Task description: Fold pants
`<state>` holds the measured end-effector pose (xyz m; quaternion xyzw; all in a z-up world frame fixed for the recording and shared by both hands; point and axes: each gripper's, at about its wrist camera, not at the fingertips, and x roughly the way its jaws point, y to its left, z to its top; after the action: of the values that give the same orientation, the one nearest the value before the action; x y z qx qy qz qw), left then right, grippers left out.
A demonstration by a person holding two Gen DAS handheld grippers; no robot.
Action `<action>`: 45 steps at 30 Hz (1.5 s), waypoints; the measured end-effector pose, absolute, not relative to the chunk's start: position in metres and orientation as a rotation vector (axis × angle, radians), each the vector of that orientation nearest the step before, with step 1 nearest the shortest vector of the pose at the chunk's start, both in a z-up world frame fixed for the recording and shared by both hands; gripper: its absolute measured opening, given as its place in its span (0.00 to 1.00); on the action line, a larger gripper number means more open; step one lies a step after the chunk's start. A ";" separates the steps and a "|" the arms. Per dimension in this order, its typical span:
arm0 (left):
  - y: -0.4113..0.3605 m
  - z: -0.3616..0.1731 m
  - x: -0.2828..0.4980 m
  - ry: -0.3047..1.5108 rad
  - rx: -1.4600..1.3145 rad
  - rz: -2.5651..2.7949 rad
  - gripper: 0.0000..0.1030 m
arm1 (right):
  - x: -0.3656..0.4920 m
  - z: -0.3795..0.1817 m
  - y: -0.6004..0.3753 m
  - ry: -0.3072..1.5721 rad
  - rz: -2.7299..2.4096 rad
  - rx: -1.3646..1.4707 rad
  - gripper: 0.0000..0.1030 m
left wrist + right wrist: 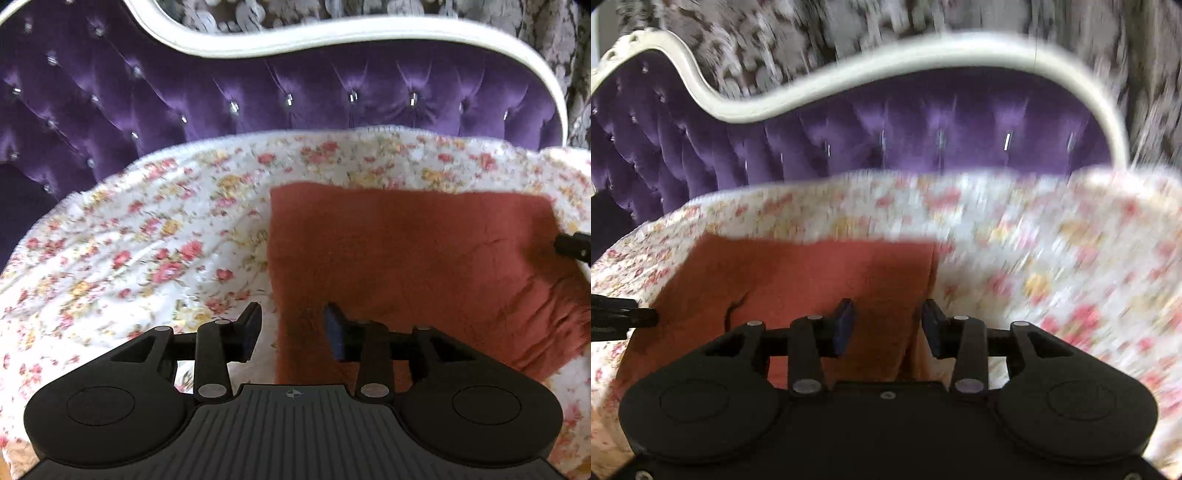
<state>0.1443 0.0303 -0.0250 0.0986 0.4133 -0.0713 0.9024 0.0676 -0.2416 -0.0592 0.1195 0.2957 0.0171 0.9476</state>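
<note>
The rust-red pants (413, 258) lie folded into a flat rectangle on the floral bedspread (147, 240). My left gripper (293, 325) is open and empty, above the pants' near left edge. In the right wrist view the pants (812, 273) lie ahead and to the left. My right gripper (888, 325) is open and empty, over the pants' right edge. The tip of the right gripper shows at the right edge of the left wrist view (574, 243). The tip of the left gripper shows at the left edge of the right wrist view (624, 314).
A purple tufted headboard (258, 92) with a white curved frame (295, 40) stands behind the bed. Patterned grey wallpaper (849, 29) is behind it. The bedspread extends left of the pants and, in the blurred right wrist view, right of them (1052, 258).
</note>
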 end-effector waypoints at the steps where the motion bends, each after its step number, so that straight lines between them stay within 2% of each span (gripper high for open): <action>1: 0.030 -0.019 0.139 0.846 0.191 -0.151 0.36 | 0.059 -0.051 -0.240 0.567 0.031 0.228 0.48; 6: 0.026 -0.017 0.112 0.867 0.146 -0.185 0.36 | 0.036 -0.037 -0.225 0.559 0.114 0.206 0.48; 9: 0.024 -0.033 0.107 0.926 0.139 -0.186 0.36 | 0.034 -0.051 -0.214 0.633 0.123 0.184 0.43; 12: 0.021 -0.047 0.105 0.940 0.158 -0.157 0.38 | 0.039 -0.073 -0.206 0.746 0.091 0.166 0.42; 13: 0.020 -0.049 0.105 0.935 0.167 -0.152 0.38 | 0.037 -0.075 -0.203 0.723 0.086 0.149 0.42; 15: 0.016 -0.051 0.104 0.932 0.182 -0.137 0.38 | 0.040 -0.075 -0.197 0.734 0.067 0.120 0.44; 17: 0.014 -0.051 0.104 0.928 0.199 -0.126 0.38 | 0.044 -0.072 -0.191 0.766 0.073 0.084 0.50; 20: 0.016 -0.053 0.104 0.924 0.187 -0.123 0.38 | 0.050 -0.071 -0.183 0.796 0.062 0.044 0.51; 45: 0.016 -0.053 0.107 0.937 0.184 -0.105 0.39 | 0.050 -0.074 -0.181 0.802 0.008 0.068 0.52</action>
<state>0.1072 0.0156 -0.0528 0.0884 0.4506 -0.0504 0.8869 0.0504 -0.1806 -0.0740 0.0329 0.3902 0.0037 0.9202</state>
